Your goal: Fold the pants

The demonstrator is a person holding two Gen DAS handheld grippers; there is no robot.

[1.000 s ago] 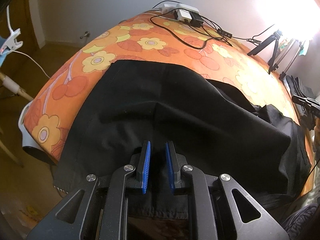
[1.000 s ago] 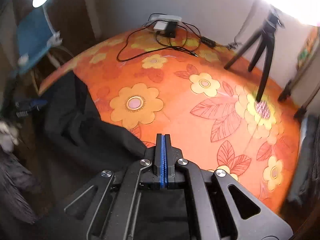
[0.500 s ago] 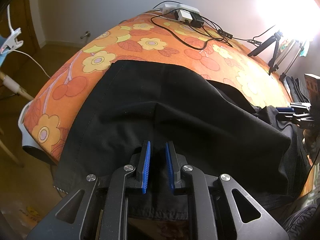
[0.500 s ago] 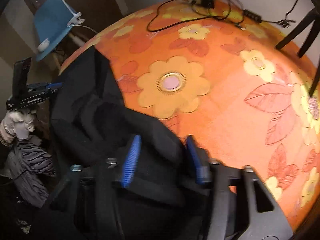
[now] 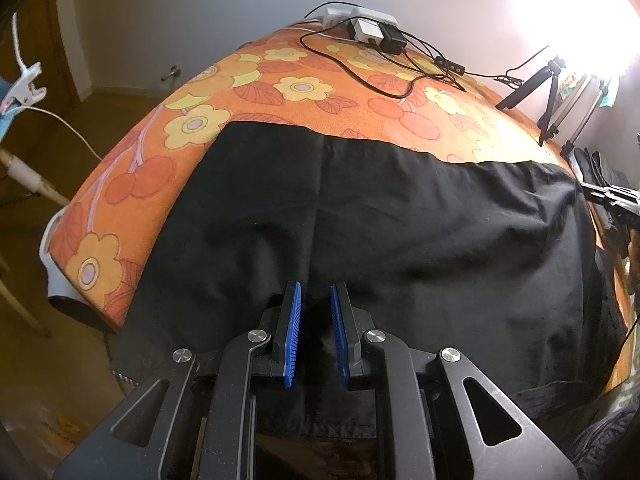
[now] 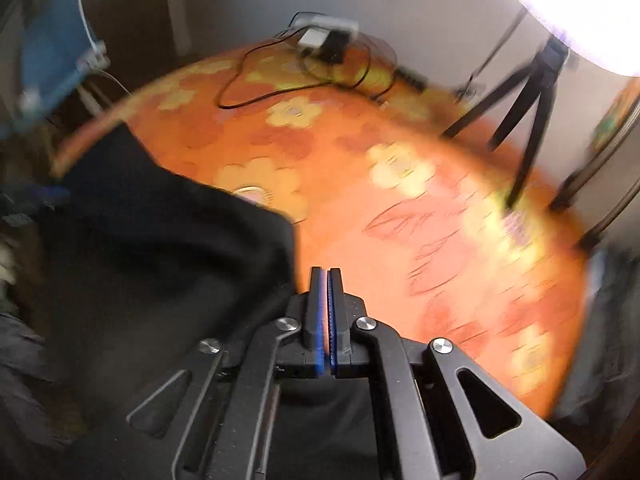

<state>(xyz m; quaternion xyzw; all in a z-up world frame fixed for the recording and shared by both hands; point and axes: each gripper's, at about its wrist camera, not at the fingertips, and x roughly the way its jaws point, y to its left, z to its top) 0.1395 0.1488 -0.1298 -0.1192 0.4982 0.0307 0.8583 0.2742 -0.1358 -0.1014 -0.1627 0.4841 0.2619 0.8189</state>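
Black pants (image 5: 360, 220) lie spread across the near part of an orange flowered table (image 5: 280, 92), their near edge hanging over the table's front. My left gripper (image 5: 316, 300) is open, its blue pads (image 5: 294, 320) just above the pants' near middle, holding nothing. In the blurred right wrist view the pants (image 6: 160, 248) lie to the left, and my right gripper (image 6: 325, 280) has its pads together at the cloth's right edge; whether cloth is between them I cannot tell. The right gripper also shows in the left wrist view (image 5: 612, 196) at the pants' far right corner.
A white power strip with adapters (image 5: 364, 28) and black cables (image 5: 380, 80) sit at the table's far edge. Black tripods (image 5: 548, 92) stand at the right; one shows in the right wrist view (image 6: 528, 104). A white clip lamp (image 5: 24, 84) is on the left.
The right gripper opened, then shut again and swung right. The bunched cloth on the right now lies spread flat to the table's right side. The left gripper stayed put.
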